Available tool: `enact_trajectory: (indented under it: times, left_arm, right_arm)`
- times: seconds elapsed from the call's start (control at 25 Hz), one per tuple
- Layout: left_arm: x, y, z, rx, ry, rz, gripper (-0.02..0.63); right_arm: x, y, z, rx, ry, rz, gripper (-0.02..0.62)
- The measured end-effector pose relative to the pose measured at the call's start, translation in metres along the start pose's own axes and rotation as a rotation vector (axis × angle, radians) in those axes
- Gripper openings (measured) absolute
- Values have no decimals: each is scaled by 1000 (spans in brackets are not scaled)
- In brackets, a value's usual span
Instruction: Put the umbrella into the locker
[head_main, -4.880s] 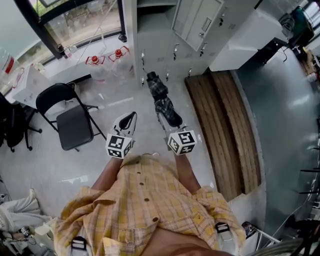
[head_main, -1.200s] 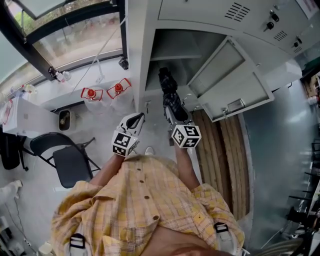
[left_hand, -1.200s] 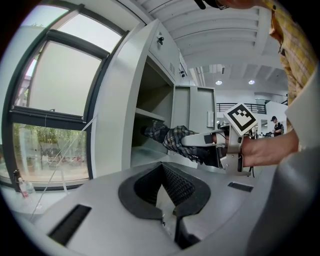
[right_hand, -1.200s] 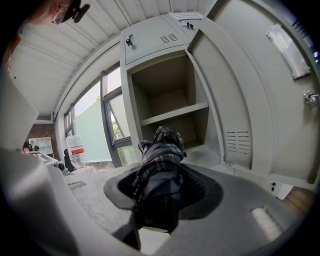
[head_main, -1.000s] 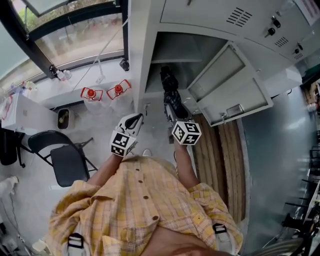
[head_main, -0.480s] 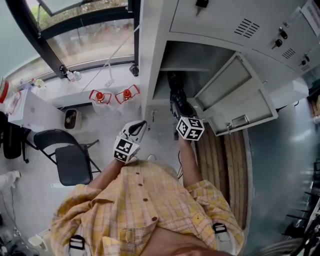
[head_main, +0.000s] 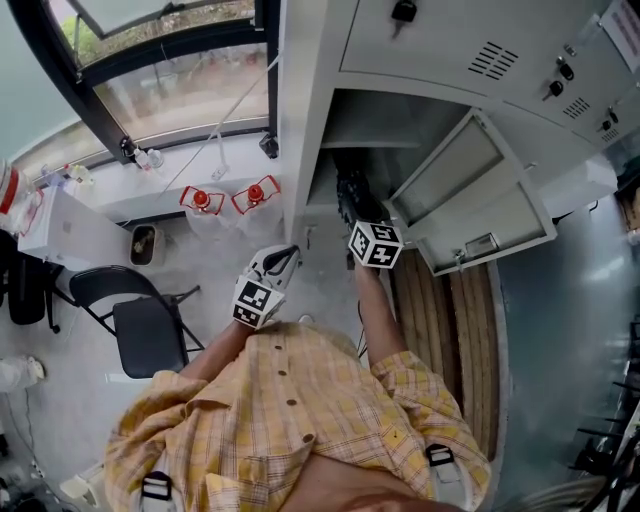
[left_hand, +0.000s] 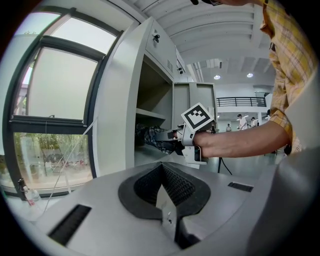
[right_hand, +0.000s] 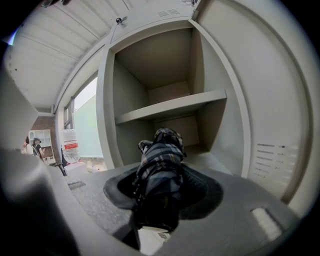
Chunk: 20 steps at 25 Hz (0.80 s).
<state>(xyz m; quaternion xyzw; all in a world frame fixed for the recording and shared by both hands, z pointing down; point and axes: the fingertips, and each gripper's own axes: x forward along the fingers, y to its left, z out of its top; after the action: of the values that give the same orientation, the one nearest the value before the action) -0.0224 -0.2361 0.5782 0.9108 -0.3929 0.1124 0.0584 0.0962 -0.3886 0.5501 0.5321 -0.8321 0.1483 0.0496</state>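
Note:
The folded dark plaid umbrella (right_hand: 161, 167) sticks forward out of my right gripper (right_hand: 156, 207), which is shut on its near end. Its far tip reaches into the lower compartment of the open grey locker (right_hand: 212, 157), under the shelf (right_hand: 175, 107). In the head view the umbrella (head_main: 351, 192) crosses the locker's (head_main: 345, 125) threshold ahead of the right gripper (head_main: 358, 214). The left gripper view shows the umbrella (left_hand: 151, 138) entering the locker (left_hand: 120, 110) too. My left gripper (head_main: 287, 252) hangs to the left of the locker, pads (left_hand: 175, 186) together, nothing between them.
The locker door (head_main: 470, 190) swings open to the right. Two water jugs with red caps (head_main: 202, 203) stand left of the locker under the window. A black folding chair (head_main: 140, 325) is at the left, a wooden bench (head_main: 440, 300) at the right.
My right gripper has pushed forward with the umbrella, whose tip now lies deeper in the locker opening. The left gripper has stayed where it was.

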Motion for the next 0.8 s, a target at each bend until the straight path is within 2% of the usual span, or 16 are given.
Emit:
enact_trajectory:
  times: [0.8]
  left_arm:
    - [17,2,-2,-13,7,-27,3]
  right_arm:
    - [51,-32,-8,22,71,-30,186]
